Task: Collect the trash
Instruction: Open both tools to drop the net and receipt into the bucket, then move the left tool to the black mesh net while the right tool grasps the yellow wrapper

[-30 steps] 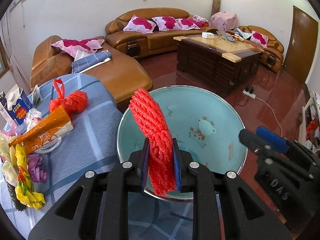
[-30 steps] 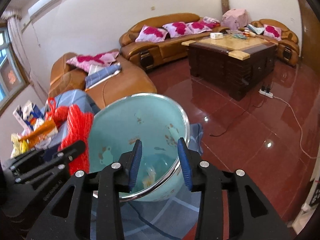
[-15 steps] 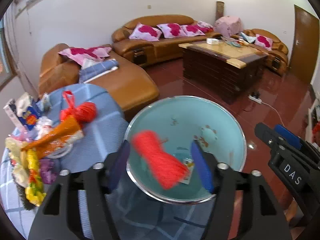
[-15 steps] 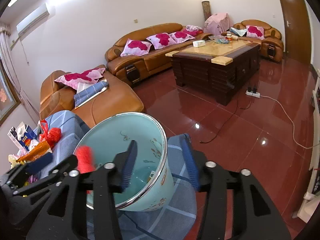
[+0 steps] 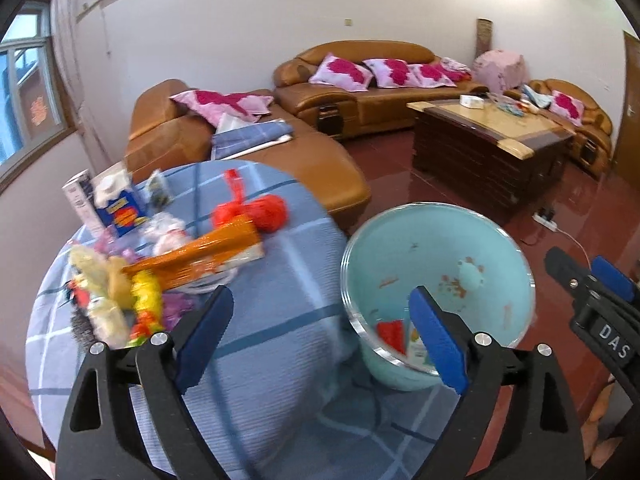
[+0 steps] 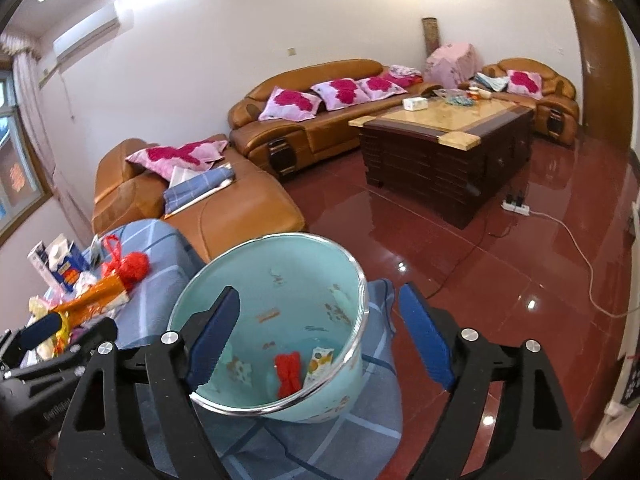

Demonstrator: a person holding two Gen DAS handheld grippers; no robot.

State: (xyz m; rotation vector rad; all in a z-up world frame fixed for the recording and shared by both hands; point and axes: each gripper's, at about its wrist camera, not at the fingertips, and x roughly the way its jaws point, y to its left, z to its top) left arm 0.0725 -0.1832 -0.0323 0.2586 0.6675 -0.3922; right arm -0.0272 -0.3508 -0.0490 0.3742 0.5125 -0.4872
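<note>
Left gripper [image 5: 320,336] jaws opening with nothing between them, right gripper [image 6: 318,332] jaws opening astride the near rim of the blue basin [image 6: 256,264], red mesh net [image 6: 288,374] lying inside, below its fingertips, remaining trash pile [image 5: 160,264] beyond the left gripper's left finger.

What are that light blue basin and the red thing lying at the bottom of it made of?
The basin looks like enamelled metal: a glossy turquoise coat, a bright steel rim, and rusty brown chips where the coating seems worn away. The red thing looks like plastic foam netting, the sleeve kind put round fruit, judging by its ribbed, soft-looking mesh; the view is too small to be sure.
</note>
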